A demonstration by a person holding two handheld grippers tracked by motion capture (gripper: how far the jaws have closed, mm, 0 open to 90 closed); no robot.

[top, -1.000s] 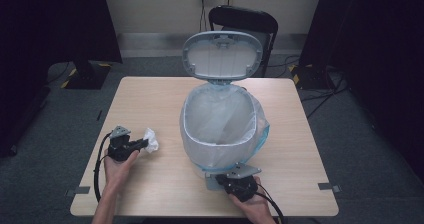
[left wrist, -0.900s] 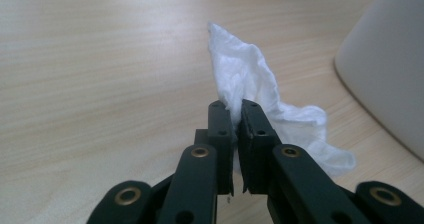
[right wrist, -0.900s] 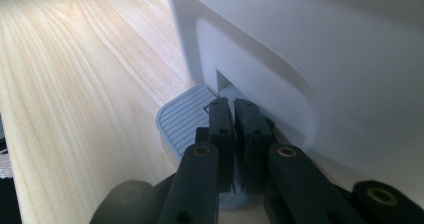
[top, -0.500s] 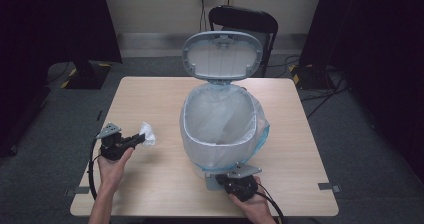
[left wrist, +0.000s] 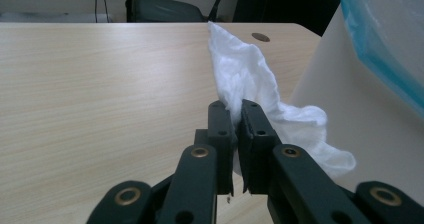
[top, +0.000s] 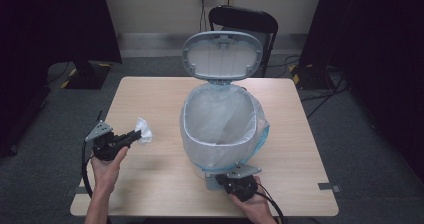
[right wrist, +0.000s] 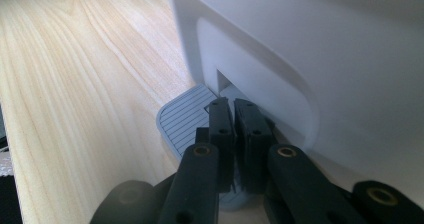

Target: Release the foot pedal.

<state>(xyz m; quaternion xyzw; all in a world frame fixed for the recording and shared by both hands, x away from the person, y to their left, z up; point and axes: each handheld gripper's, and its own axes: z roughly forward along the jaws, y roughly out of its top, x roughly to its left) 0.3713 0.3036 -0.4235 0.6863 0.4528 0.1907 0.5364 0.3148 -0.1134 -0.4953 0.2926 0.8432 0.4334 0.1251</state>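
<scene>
Left gripper [top: 131,136], clamped on the crumpled white tissue [top: 144,129], has lifted and swung toward the open grey pedal bin with clear liner [top: 220,119] since a second ago. Right gripper [right wrist: 234,109], jaws together, keeps the ribbed grey pedal [right wrist: 182,121] pressed. Drop looks next.

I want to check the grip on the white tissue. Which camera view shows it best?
The left gripper view: the white tissue is close up, pinched between the left hand-held gripper jaws. The high view shows the tissue small, beside the bin. The right gripper view looks at the bin's pedal instead.
</scene>
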